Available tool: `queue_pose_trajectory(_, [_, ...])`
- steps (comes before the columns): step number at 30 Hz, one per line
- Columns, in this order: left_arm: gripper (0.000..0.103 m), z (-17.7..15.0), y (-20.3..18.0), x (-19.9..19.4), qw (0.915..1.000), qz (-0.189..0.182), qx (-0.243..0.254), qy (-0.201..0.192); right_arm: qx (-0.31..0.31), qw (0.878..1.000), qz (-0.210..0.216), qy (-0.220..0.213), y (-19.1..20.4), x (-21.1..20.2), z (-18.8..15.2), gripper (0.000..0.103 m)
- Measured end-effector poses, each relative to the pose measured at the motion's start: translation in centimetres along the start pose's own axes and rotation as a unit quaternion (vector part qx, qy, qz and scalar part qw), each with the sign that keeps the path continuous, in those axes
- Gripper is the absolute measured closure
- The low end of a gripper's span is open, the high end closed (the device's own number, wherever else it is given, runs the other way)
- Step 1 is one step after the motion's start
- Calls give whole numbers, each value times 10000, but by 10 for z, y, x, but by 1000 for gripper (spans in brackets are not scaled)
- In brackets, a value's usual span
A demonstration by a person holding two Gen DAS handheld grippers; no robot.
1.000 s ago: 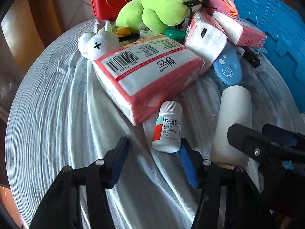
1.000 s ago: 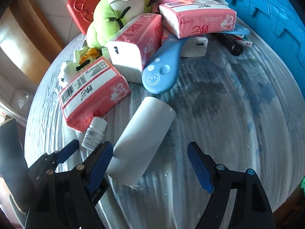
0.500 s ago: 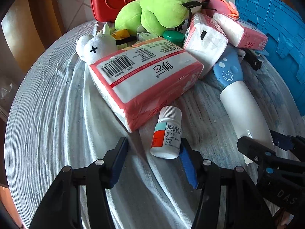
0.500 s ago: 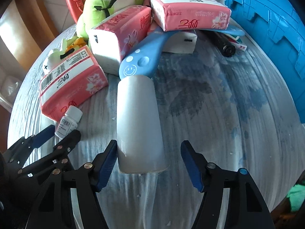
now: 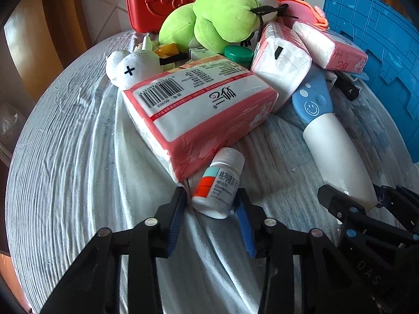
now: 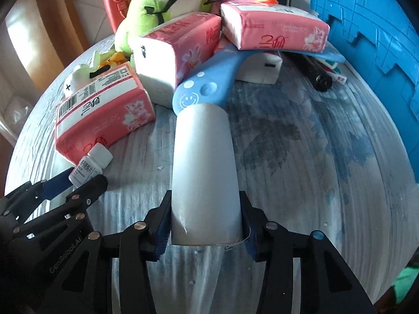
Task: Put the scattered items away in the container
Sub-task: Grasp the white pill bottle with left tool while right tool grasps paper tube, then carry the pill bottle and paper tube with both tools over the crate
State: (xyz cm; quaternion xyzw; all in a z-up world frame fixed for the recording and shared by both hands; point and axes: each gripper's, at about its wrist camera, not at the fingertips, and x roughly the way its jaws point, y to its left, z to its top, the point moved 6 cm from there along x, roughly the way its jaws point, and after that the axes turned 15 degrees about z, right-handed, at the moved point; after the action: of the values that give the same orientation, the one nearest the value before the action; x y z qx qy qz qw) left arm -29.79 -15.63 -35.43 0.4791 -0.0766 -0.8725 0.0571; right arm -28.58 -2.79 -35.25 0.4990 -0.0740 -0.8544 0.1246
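Tabletop clutter: three tissue packs (image 6: 104,120); both jaws closing, on one pill bottle (image 5: 218,183), one white roll (image 6: 205,172).

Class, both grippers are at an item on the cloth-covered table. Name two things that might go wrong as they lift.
1. The left gripper, jaws closing, has cloth bunched at its left pad beside the pill bottle; it might pinch fabric and drag the table's things.
2. The right gripper, also closing, holds the white roll only at its near end, so it may tip or slip.

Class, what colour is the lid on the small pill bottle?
White; the lid shows best in the left wrist view.
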Motion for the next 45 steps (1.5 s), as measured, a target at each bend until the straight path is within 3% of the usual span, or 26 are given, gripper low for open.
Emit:
queue_pose_trajectory(11, [76, 12, 12, -55, 9988, -179, -349, -276, -87, 9995, 165, -266, 19, -47, 12, 58])
queue_pose_trajectory(18, [76, 23, 12, -92, 9969, 103, -592, -505, -386, 9973, 403, -477, 19, -83, 27, 58])
queue_pose_trajectory(31, [76, 62, -18, -203, 9853, 386, -884, -1410, -1049, 9828, 689, -1354, 10, -192, 68, 58])
queue_pose_trajectory(37, [76, 95, -36, -254, 9770, 188, -776, -1977, -1064, 9742, 509, -1925, 0, -253, 93, 58])
queue_pose_trajectory(45, [76, 139, -85, -304, 9648, -356, -531, -2549, -993, 9589, -83, -2658, -28, -337, 119, 58])
